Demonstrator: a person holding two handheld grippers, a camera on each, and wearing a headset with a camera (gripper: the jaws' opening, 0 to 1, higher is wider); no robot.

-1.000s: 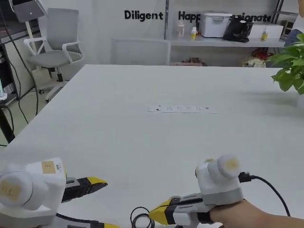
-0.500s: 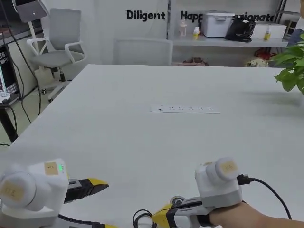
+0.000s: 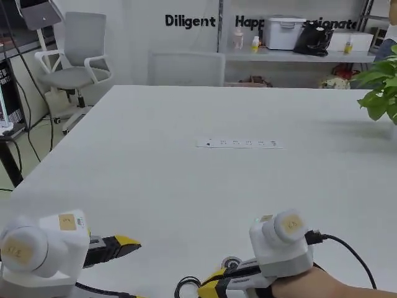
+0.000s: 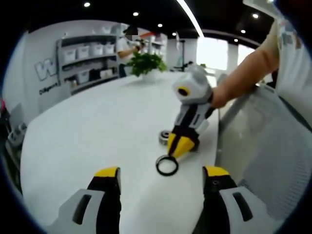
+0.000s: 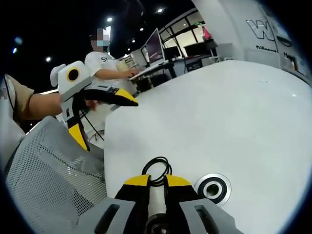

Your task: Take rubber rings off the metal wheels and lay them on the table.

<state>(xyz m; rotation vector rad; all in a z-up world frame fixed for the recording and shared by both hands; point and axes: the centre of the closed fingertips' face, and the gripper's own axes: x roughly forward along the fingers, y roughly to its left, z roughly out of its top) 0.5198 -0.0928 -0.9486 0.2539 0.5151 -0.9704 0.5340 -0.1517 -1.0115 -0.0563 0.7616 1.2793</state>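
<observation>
While apparently in right gripper (image 5: 157, 180), ring (image 4: 157, 166)

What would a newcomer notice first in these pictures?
The right gripper, near the white table's front edge, pinches a black rubber ring lying on it. A metal wheel lies just beside, and the left gripper is open, facing them.

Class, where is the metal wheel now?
In the right gripper view, the metal wheel lies on the table just right of the right gripper, near the rubber ring.
</observation>
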